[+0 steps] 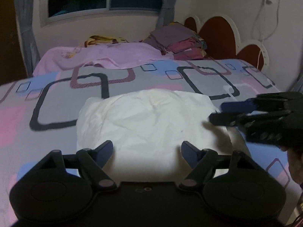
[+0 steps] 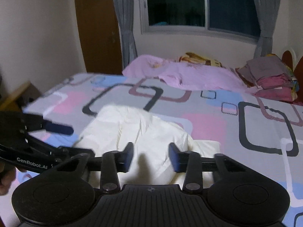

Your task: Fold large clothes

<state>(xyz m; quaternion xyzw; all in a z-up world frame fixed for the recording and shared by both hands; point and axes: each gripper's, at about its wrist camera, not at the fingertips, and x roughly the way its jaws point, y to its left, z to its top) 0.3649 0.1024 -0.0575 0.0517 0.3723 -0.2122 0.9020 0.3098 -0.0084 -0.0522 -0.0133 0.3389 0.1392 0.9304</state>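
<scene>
Bedroom at night: a bed (image 1: 56, 98) with a sheet patterned in grey, pink and blue squares fills both views, under a dark window (image 2: 202, 5) with grey curtains. A pink blanket (image 1: 106, 54) lies rumpled along the far side, and a stack of folded clothes (image 1: 176, 39) sits by the headboard.

At the near edge of the bed lies a white garment (image 1: 147, 119), already gathered into a rough, wrinkled rectangle. In the right wrist view one corner of it sticks out flat to the right.

The left claw (image 1: 147, 149) hangs just above the garment's near edge, its jaws spread wide and holding nothing. The right claw (image 2: 151, 155) hovers over the same garment with a narrower gap, also empty; from the left view it appears blurred at the garment's right edge.

This looks like a pause between folds, with both claws free over the cloth. The next move probably calls for each claw to pinch an edge or corner of the white garment and carry it across for another fold, or to smooth the wrinkles first.
</scene>
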